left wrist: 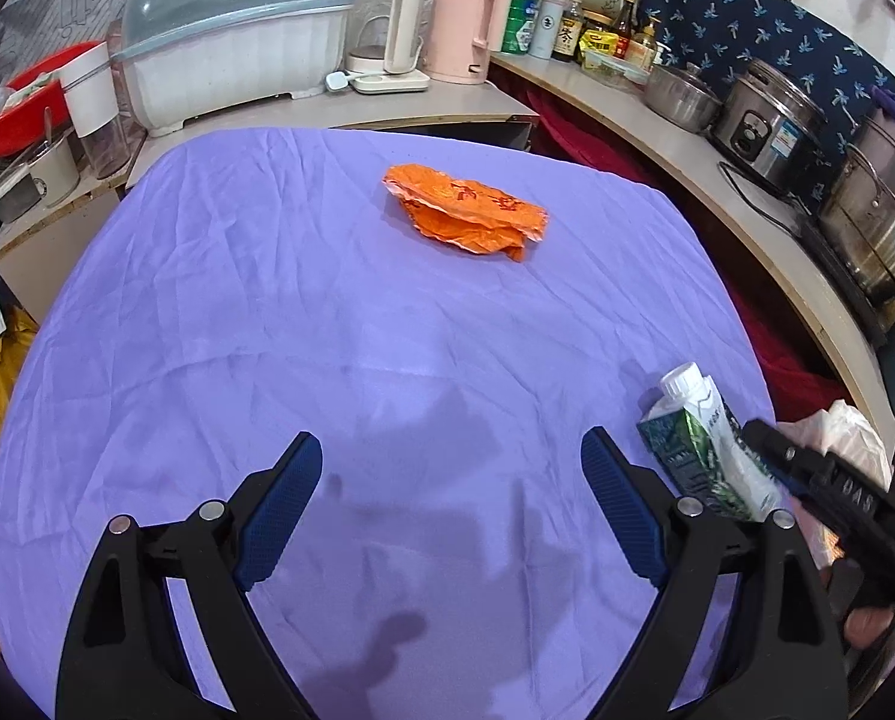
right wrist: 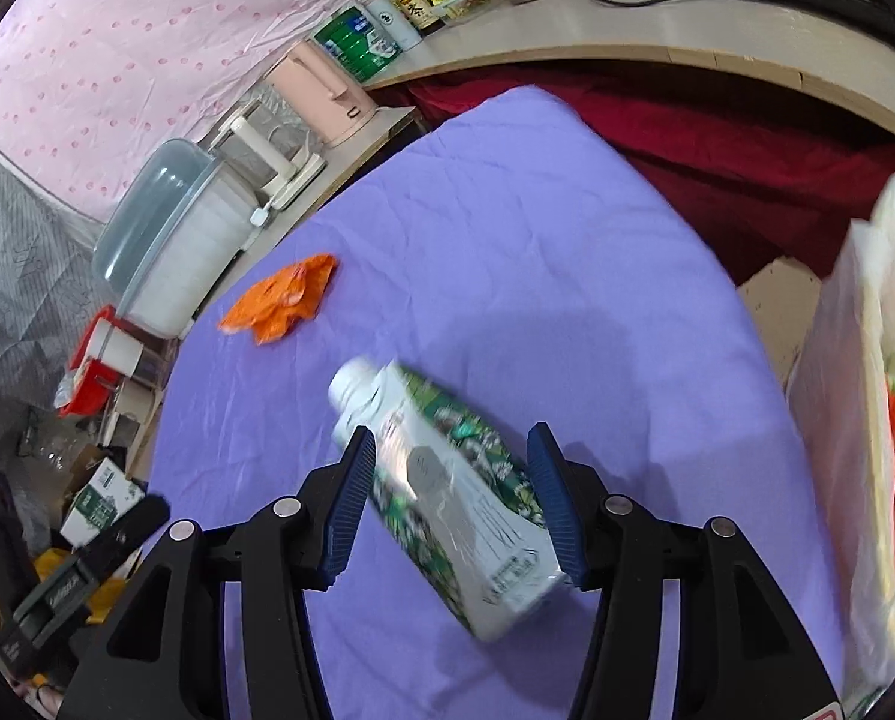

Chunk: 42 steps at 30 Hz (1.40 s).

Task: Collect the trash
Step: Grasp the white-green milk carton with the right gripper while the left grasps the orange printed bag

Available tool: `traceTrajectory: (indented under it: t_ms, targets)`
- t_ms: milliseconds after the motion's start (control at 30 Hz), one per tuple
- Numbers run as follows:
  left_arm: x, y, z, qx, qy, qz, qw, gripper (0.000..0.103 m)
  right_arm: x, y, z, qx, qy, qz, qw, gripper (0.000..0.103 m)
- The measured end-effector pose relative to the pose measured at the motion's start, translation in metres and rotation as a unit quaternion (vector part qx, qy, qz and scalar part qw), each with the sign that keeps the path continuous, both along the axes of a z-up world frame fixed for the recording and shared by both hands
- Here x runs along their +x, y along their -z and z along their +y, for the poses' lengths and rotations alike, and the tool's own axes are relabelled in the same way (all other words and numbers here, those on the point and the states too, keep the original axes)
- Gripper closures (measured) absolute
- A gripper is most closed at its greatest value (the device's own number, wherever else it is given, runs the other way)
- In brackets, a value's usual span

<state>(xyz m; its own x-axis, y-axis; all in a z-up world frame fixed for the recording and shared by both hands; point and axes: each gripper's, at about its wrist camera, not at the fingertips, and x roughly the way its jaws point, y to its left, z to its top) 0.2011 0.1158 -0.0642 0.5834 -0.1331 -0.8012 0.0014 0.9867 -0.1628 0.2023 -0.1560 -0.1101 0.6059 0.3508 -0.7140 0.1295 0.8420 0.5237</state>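
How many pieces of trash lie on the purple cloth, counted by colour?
Orange: 1, the crumpled wrapper
Green and white: 1, the drink carton, lying between the right tongs
Total: 2

The right gripper (right wrist: 453,501) brackets a green-and-white drink carton (right wrist: 447,492), blurred, both blue pads beside its sides. An orange wrapper (right wrist: 279,300) lies near the purple tablecloth's (right wrist: 537,240) left edge.
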Motion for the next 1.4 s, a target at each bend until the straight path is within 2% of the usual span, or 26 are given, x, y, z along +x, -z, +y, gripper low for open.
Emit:
traceTrajectory:
  t_ms: [100,233,300,533,667,767,1000,1400]
  targets:
    - [-0.007,-0.001,-0.003,0.000,0.006,-0.001,1.0000,0.019,-0.022,-0.003,0.017,-0.018,-0.016,-0.005,1.000,0.050]
    - [-0.014,-0.003,-0.004,-0.001,0.008,-0.003,1.0000,0.019,-0.038,-0.009,0.040,-0.065,-0.033,-0.015,0.997,0.039]
    - [-0.015,-0.005,-0.003,-0.001,0.007,-0.004,1.0000,0.019,-0.038,-0.010,0.051,-0.095,-0.039,-0.016,0.995,0.038]
    - [-0.015,-0.006,0.001,0.001,0.002,-0.007,1.0000,0.019,-0.030,0.002,0.063,-0.138,-0.045,-0.008,0.989,0.038]
    - [-0.009,-0.002,0.001,0.003,0.001,-0.004,1.0000,0.019,-0.028,0.008,0.062,-0.144,-0.042,-0.005,0.989,0.038]
    - [-0.002,0.002,0.003,0.003,-0.001,0.001,1.0000,0.019,-0.025,0.011,0.063,-0.150,-0.043,-0.005,0.988,0.050]
    - [0.028,0.011,0.008,-0.007,-0.012,0.011,0.9998,0.019,-0.021,-0.004,0.059,-0.133,-0.025,-0.036,0.990,0.051]
    - [0.127,0.018,0.012,-0.037,-0.048,0.014,0.9980,0.015,0.042,-0.024,0.056,-0.083,-0.012,-0.061,0.995,0.051]
